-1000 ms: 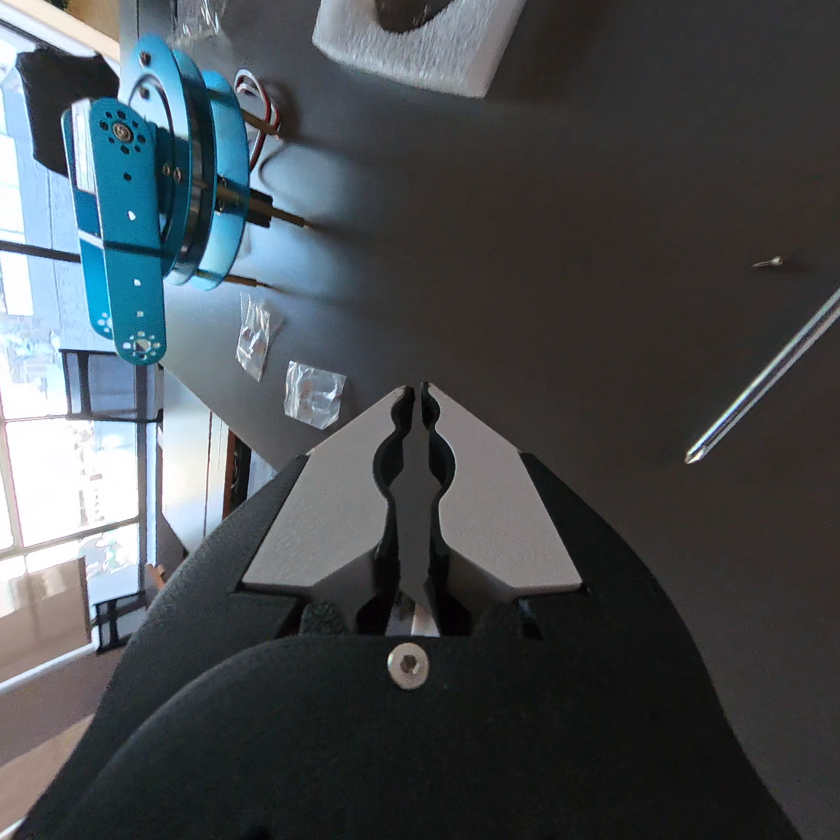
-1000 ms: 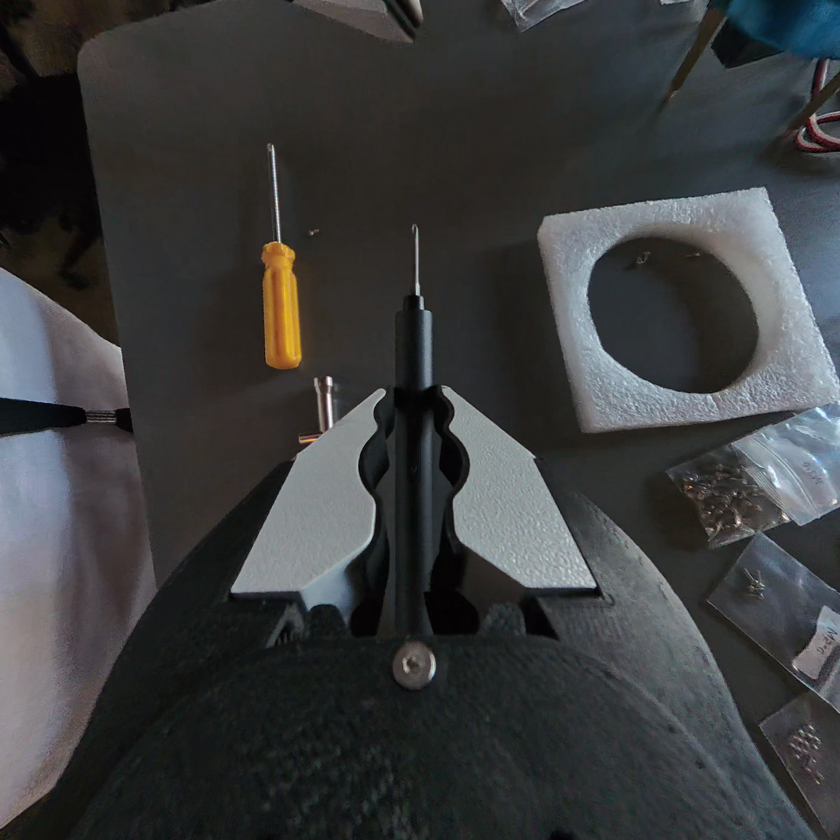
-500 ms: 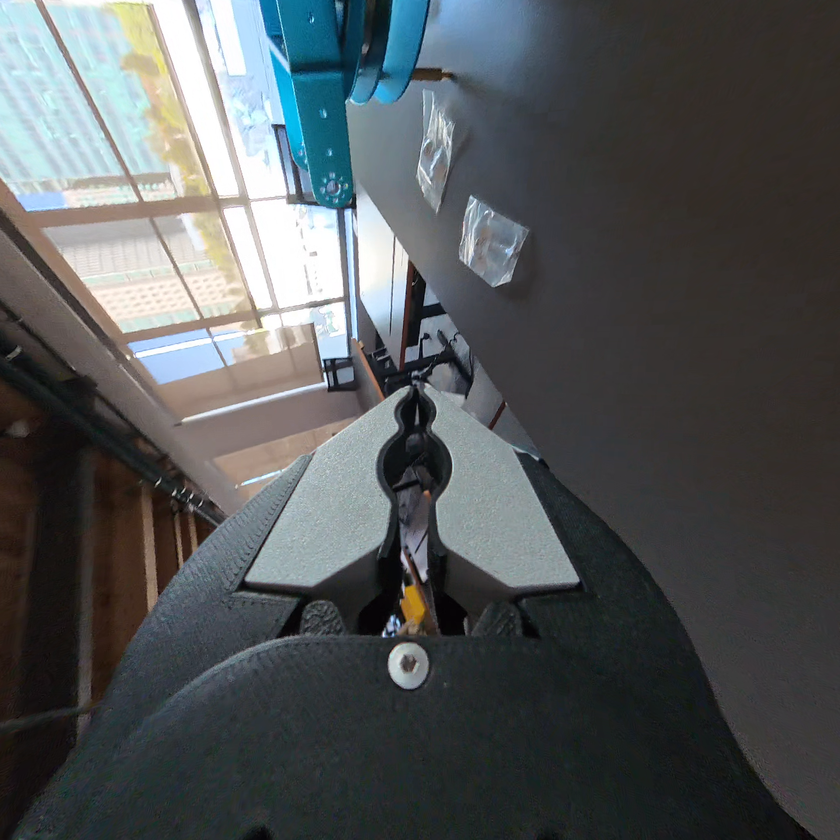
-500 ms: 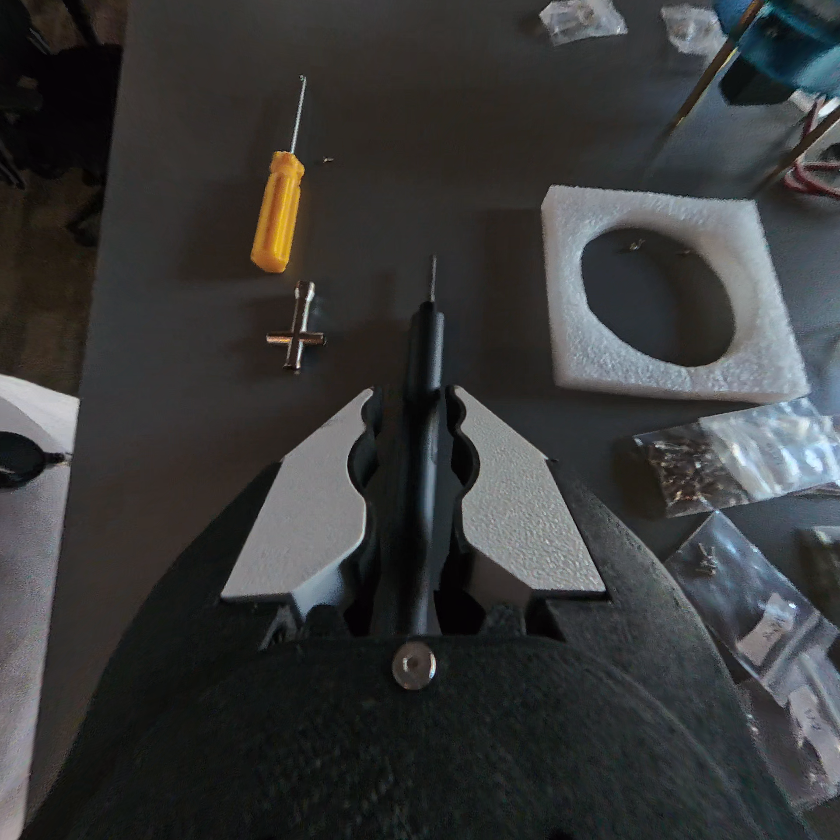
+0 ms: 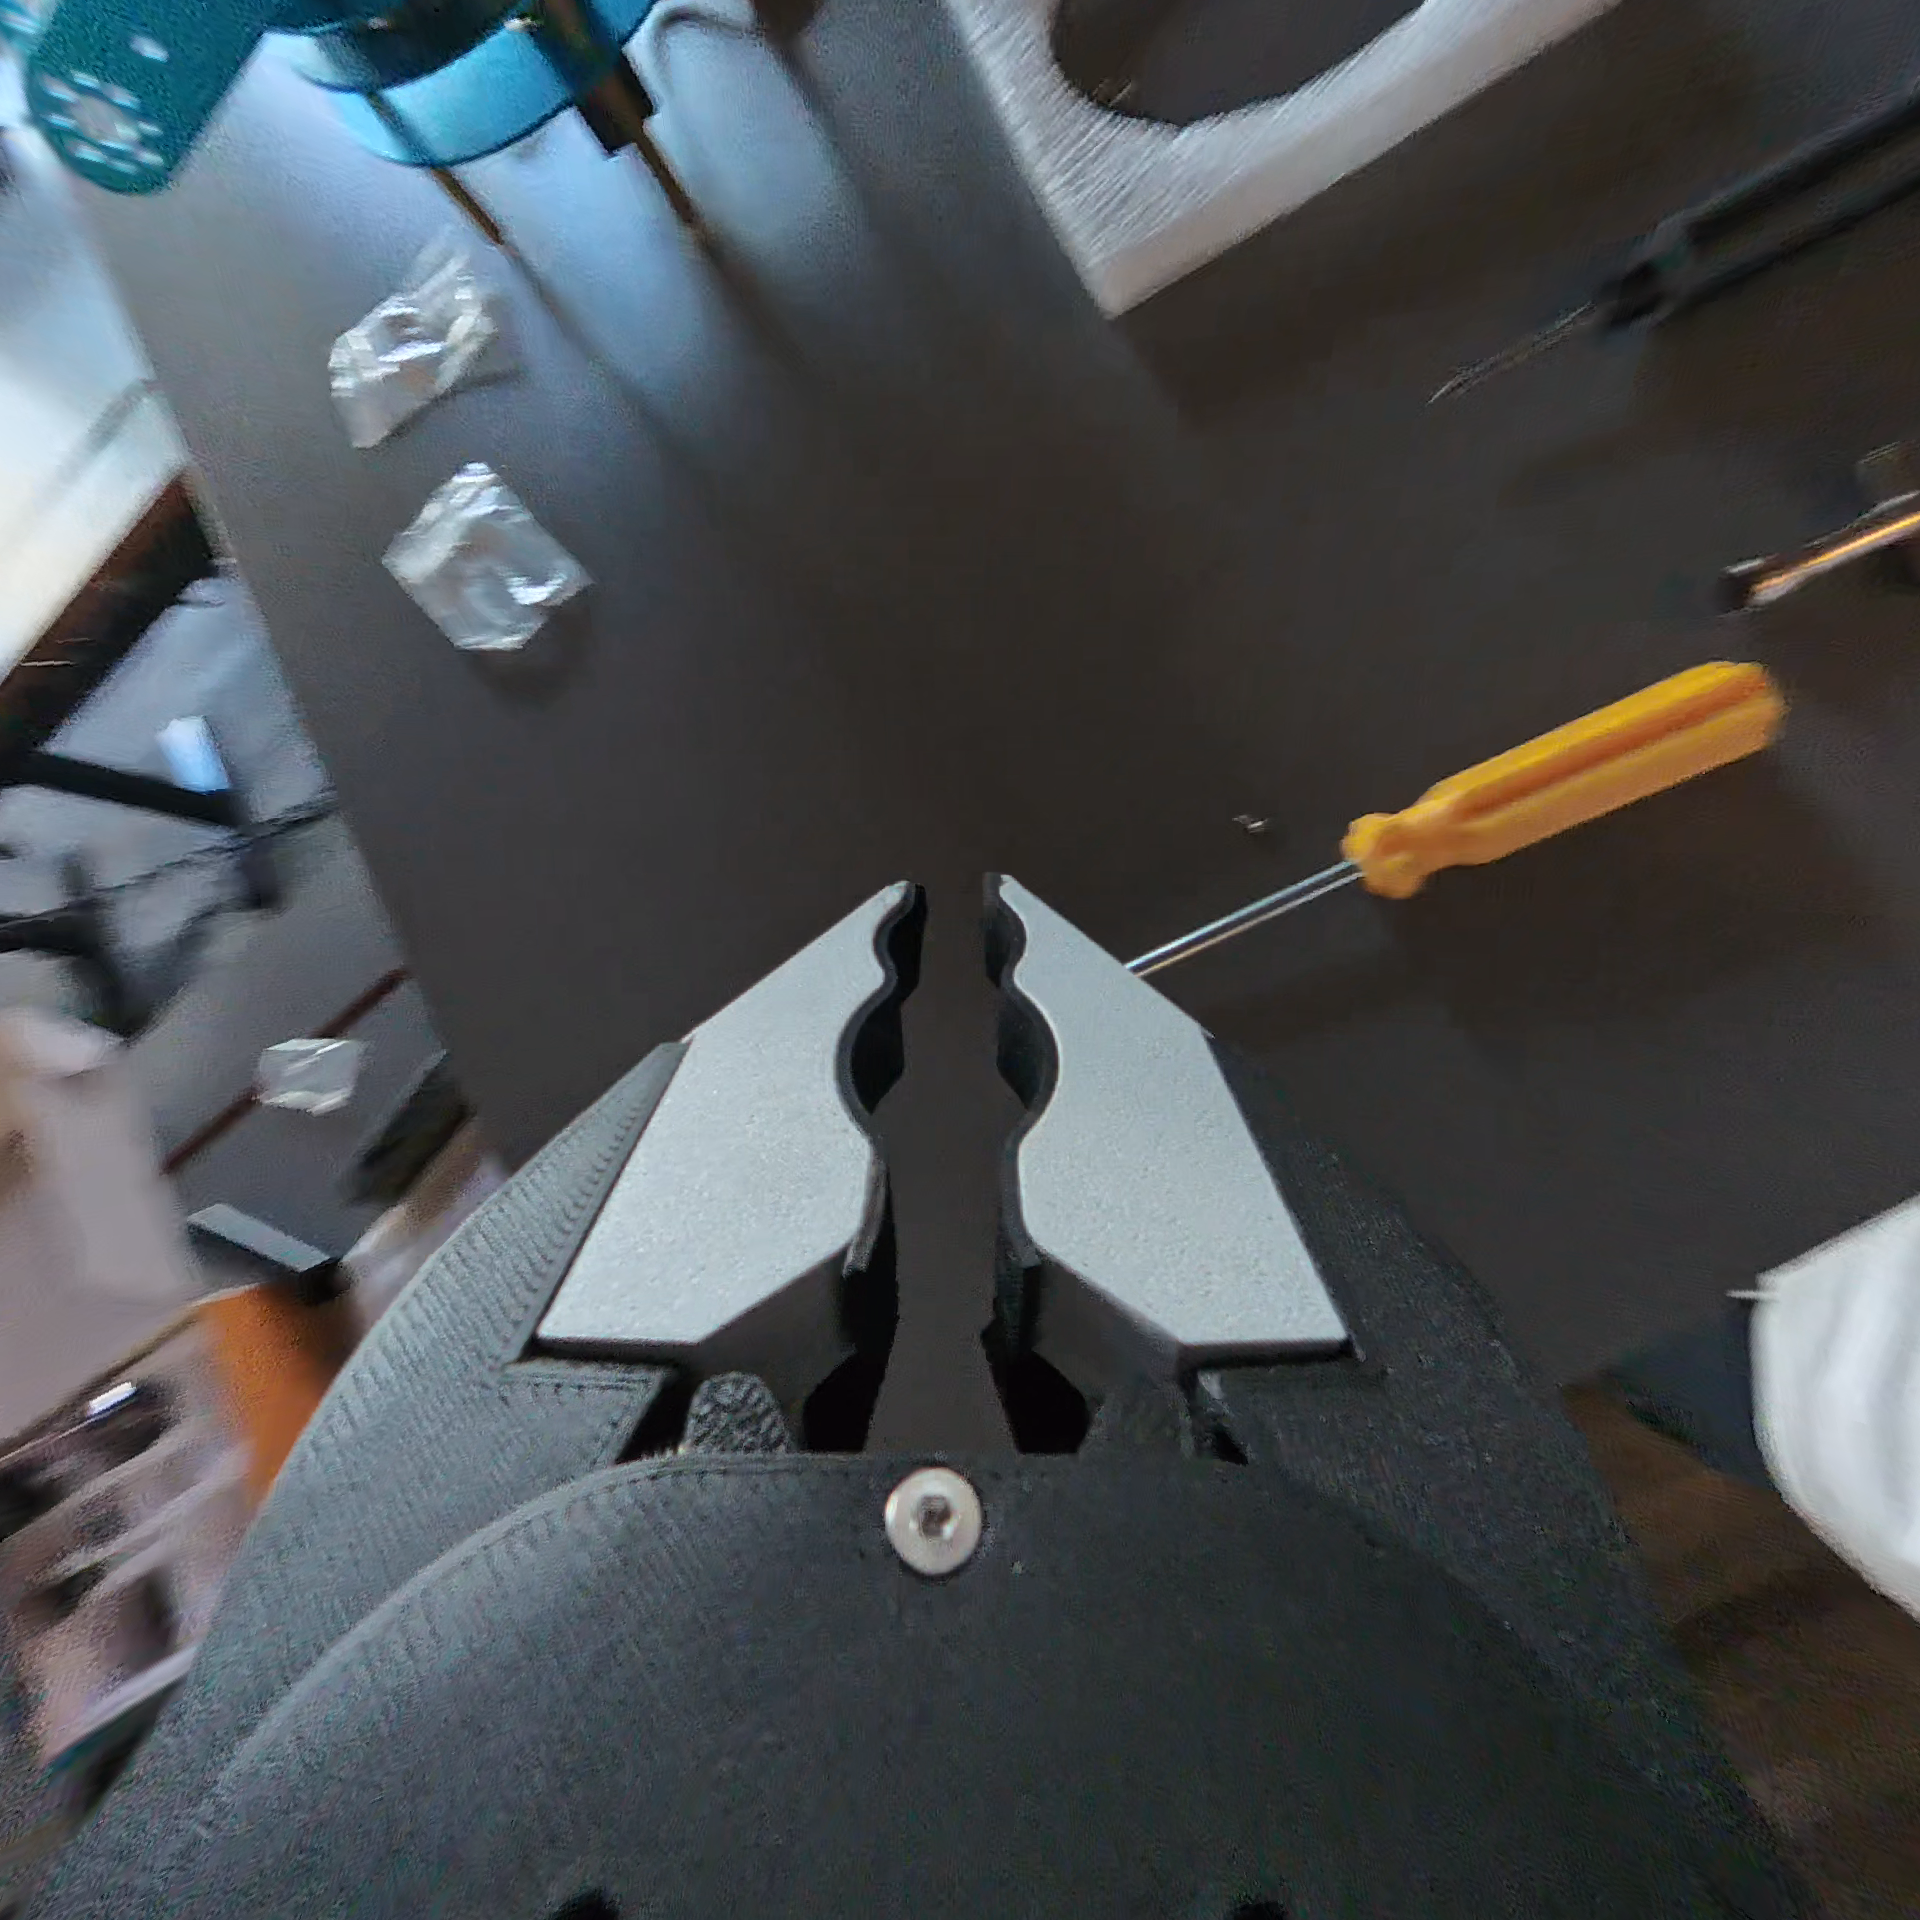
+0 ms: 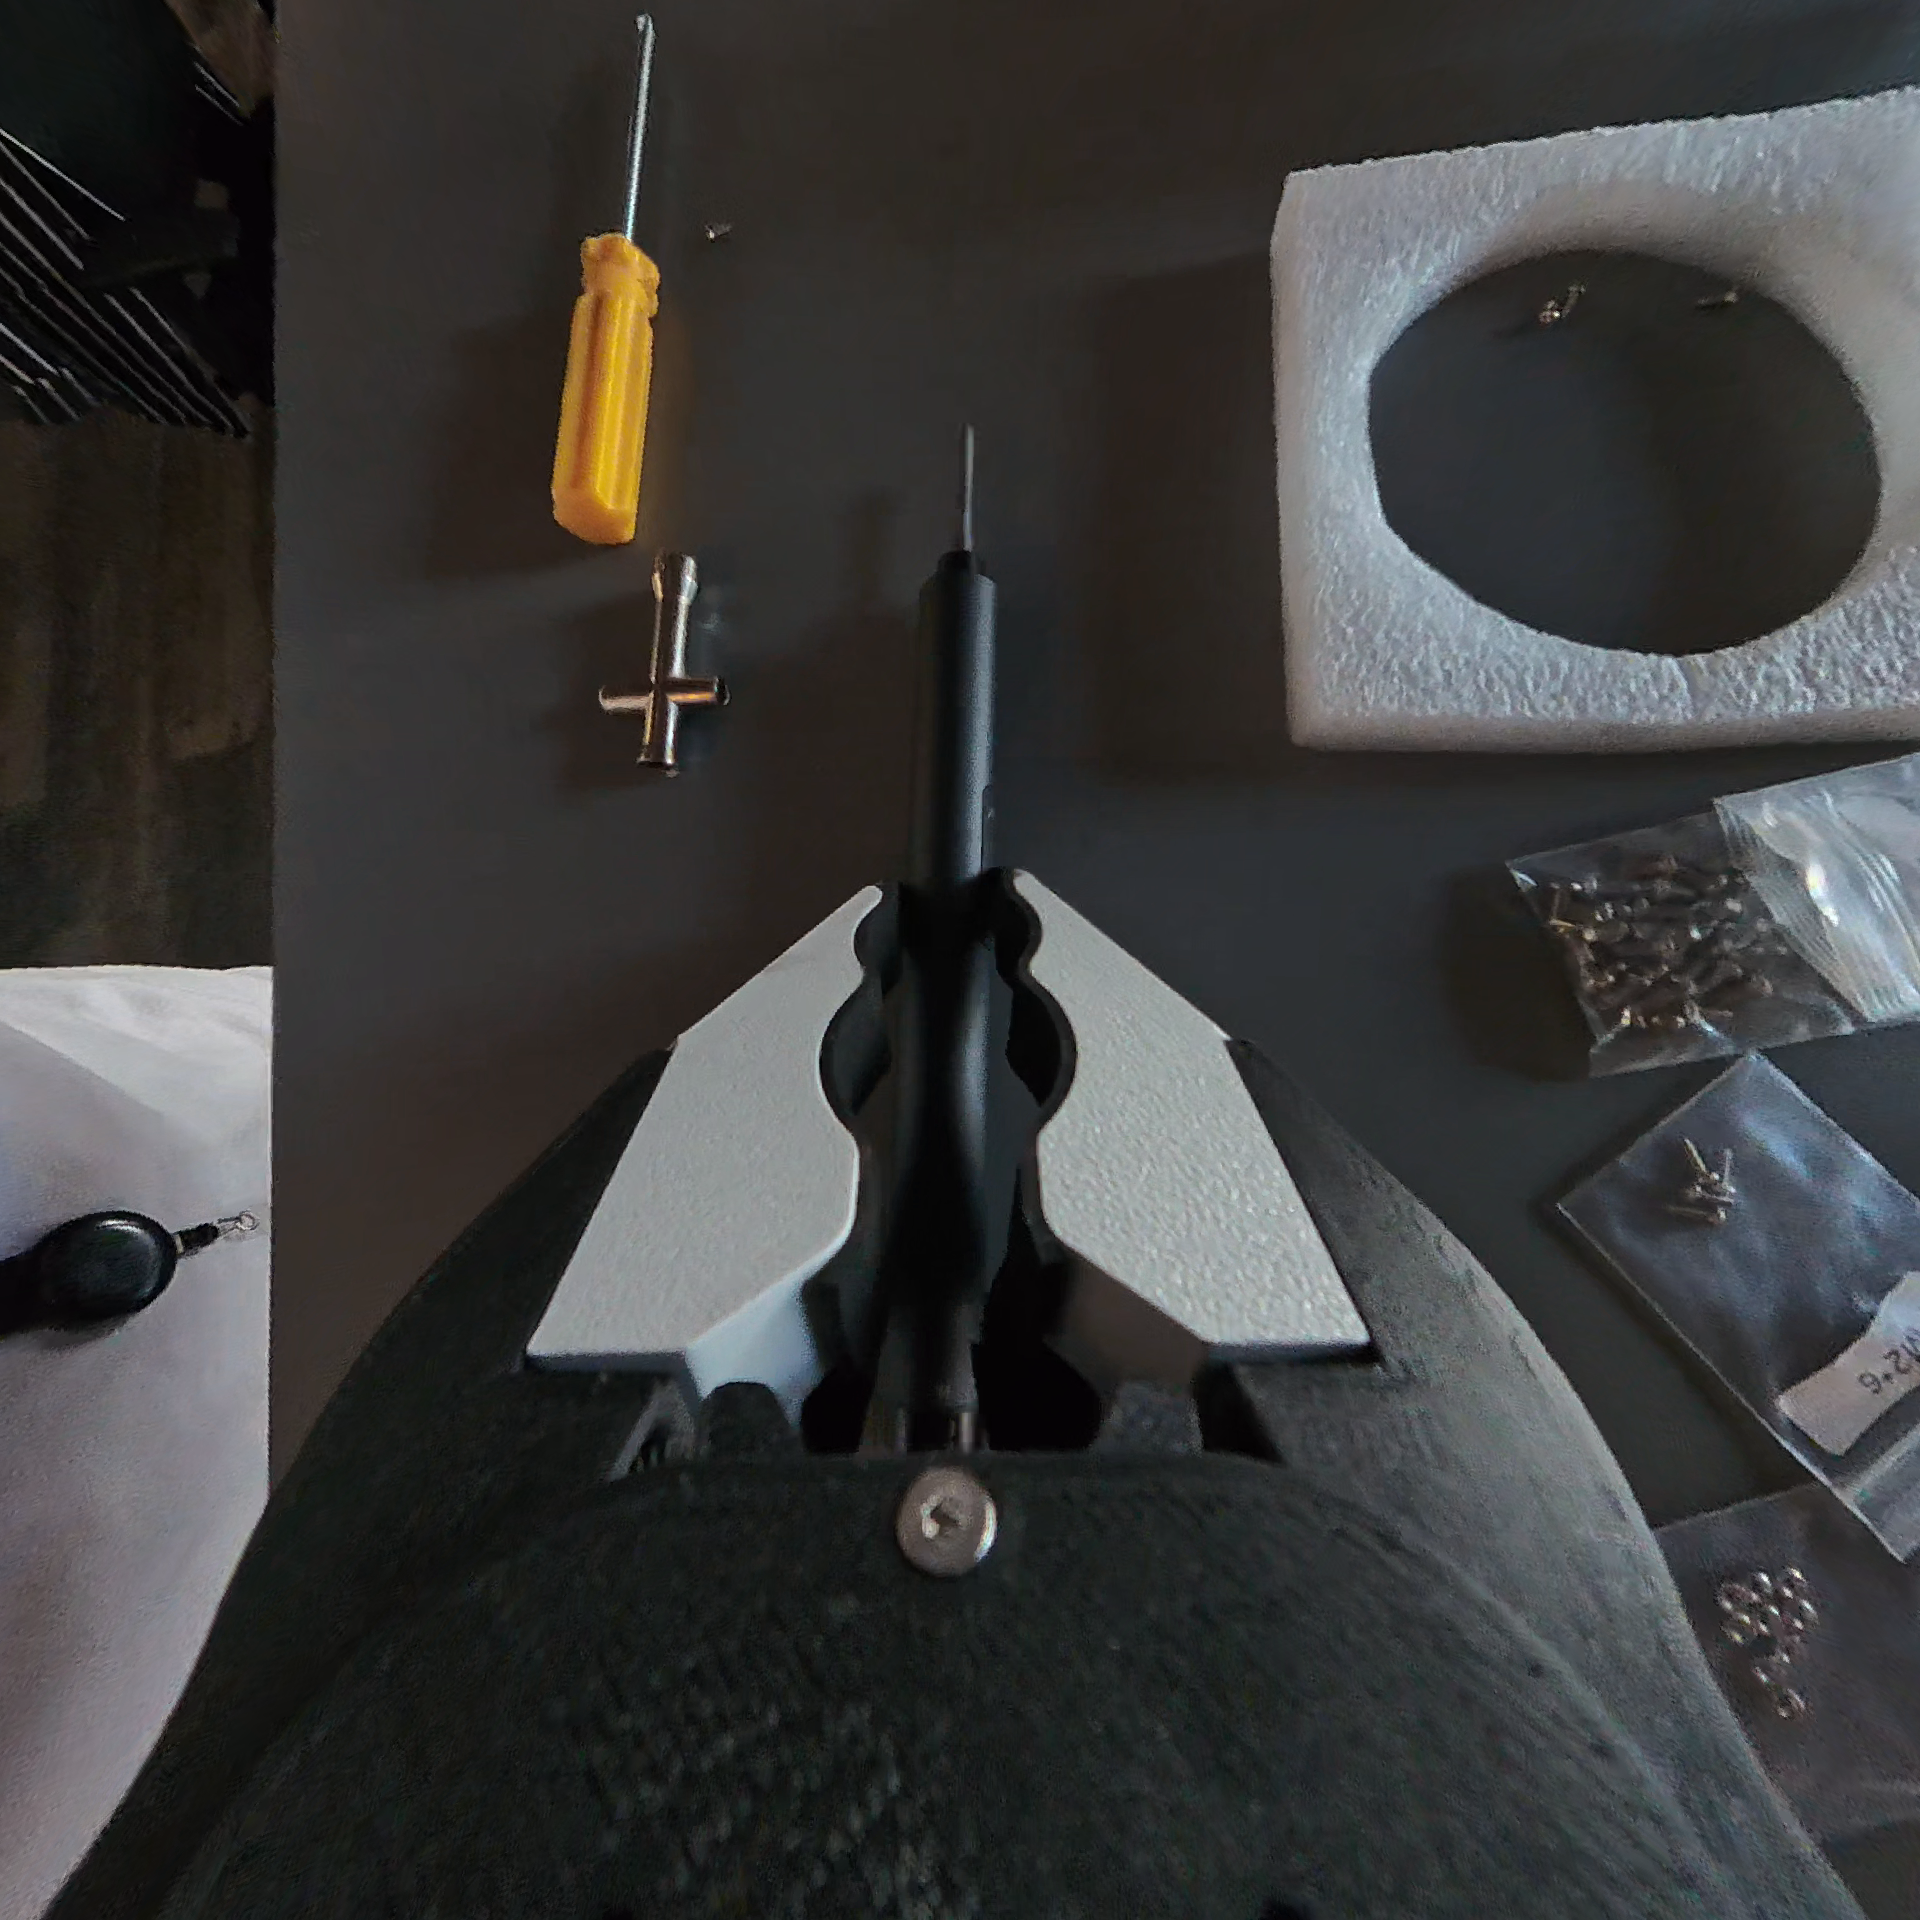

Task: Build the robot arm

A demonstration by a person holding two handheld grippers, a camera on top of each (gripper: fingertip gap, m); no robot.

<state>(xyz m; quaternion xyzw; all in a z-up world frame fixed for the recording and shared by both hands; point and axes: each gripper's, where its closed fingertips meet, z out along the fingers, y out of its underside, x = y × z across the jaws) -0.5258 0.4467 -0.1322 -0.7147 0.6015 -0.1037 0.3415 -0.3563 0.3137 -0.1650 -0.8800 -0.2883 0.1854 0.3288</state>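
My right gripper is shut on a black precision screwdriver, whose thin tip points forward over the dark table. A yellow-handled screwdriver and a silver cross wrench lie to its left. My left gripper is empty, its jaws a narrow gap apart, above the dark table. The yellow screwdriver lies just to its right, shaft tip close to the right finger. A tiny loose screw lies beside the shaft. The left view is motion-blurred.
A white foam block with a round hole holding small screws sits at the right. Clear bags of screws lie near it. A blue metal assembly and small plastic bags are at the far left. White cloth lies off the table's left edge. One gripper's finger ends stand about 25 cm off the other's. From my right tips it is roughly 7 cm to the silver cross wrench; from my left, 15 cm.
The left gripper has swung from facing the windows back down to the table, and its jaws have parted a little. The right gripper has shifted slightly, still holding the black screwdriver.
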